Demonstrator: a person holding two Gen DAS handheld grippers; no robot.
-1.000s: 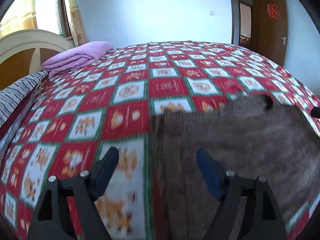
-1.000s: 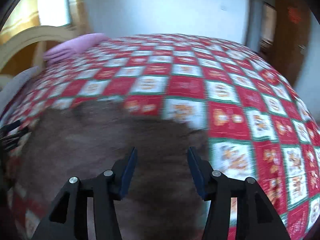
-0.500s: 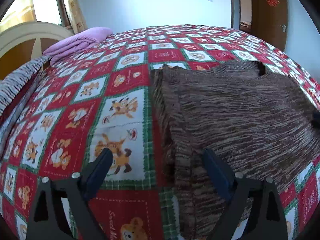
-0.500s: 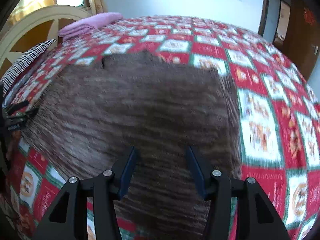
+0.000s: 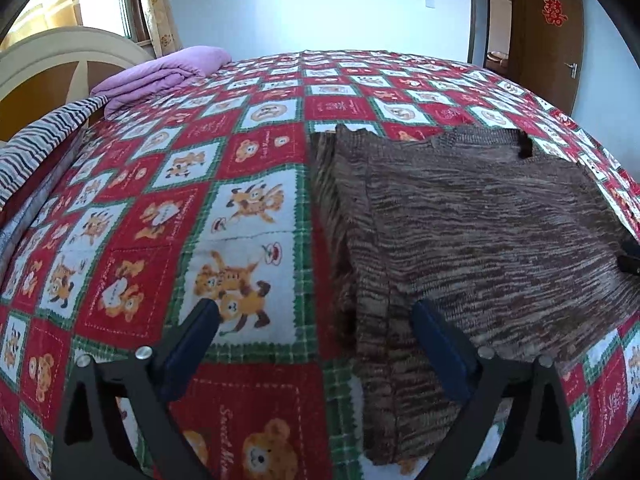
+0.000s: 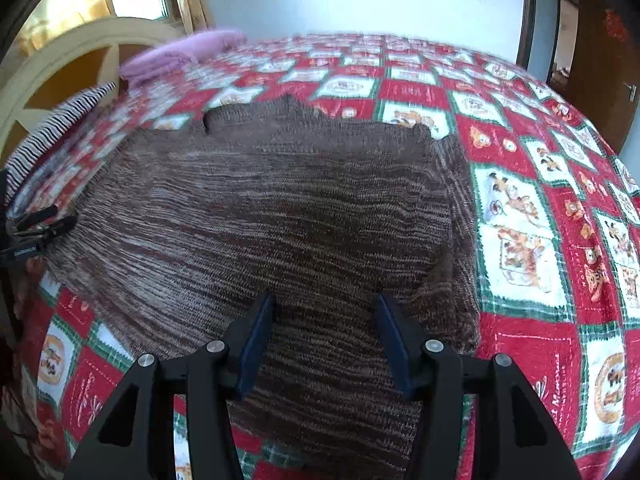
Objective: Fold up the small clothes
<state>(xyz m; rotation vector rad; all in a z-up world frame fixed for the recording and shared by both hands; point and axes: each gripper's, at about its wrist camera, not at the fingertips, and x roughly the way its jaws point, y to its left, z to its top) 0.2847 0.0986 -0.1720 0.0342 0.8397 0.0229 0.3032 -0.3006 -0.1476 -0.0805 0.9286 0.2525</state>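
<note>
Left wrist: brown sweater flat on checked bedspread; left tongs opening, right tongs half-open, both empty

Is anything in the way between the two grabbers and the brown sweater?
No, nothing visible. The left gripper is opening right over the sweater's edge on the bedspread, and the right gripper hovers open directly over its knit.

coarse brown knit sweater lies on soft fleecy printed bedspread, beside matt black plastic tongs
</note>
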